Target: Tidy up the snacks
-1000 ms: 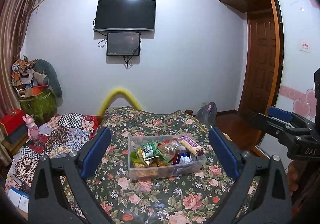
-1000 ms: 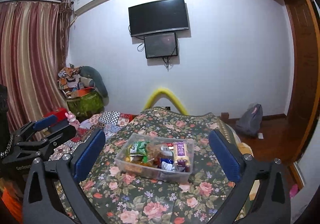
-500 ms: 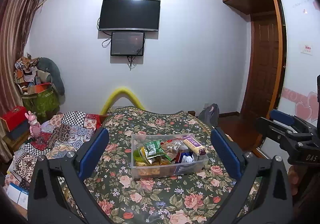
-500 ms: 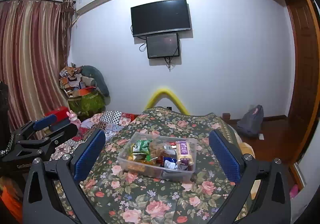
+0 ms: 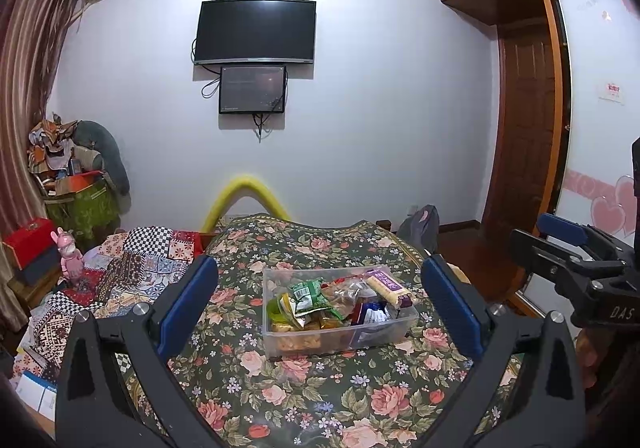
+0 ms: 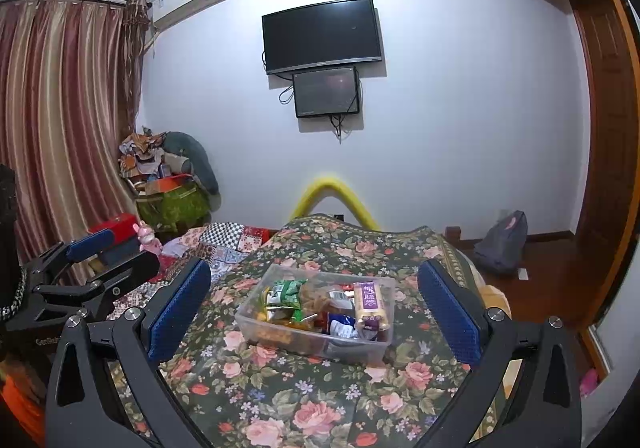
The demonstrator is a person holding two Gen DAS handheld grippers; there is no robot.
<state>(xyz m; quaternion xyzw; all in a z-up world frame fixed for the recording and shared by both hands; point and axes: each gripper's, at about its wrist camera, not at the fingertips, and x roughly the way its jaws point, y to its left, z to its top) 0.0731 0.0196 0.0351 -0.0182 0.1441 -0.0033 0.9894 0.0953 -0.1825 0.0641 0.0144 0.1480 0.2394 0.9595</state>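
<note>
Vs 1 s back: both cameras sit a bit higher and further back, so the clear bin (image 5: 340, 332) reads lower in the left wrist view and the wall screens have slid toward centre. Bin contents unchanged, nothing lifted out.

Counts, big to small:
- 1 bed with floral cover (image 5: 304, 392), filling the 6 o'clock half of both views.
- 1 patchwork quilt (image 5: 132, 268) at 9 o'clock of the bin.
- 2 wall screens: the TV (image 5: 255, 32) at 12 o'clock, with a smaller monitor (image 5: 253, 89) just under it.
- 2 grippers. Left gripper (image 5: 320, 304): fingers spread wide, holding nothing, blue pads (image 5: 188, 304) flanking the bin in view but well short of it. Right gripper (image 6: 314, 304): the same, wide apart and empty. Each also shows in the other's view, the right one at 3 o'clock, the left one at 9 o'clock.
- 1 clear bin, resting on the cover mid-bed, apart from both grippers.
- Snacks, all inside the bin: 1 purple-and-cream packet (image 6: 370, 304) lying on top at the 3 o'clock side, 1 green packet (image 6: 286, 292) at the 9 o'clock side. The rest is an overlapping pile; can't count it.
</note>
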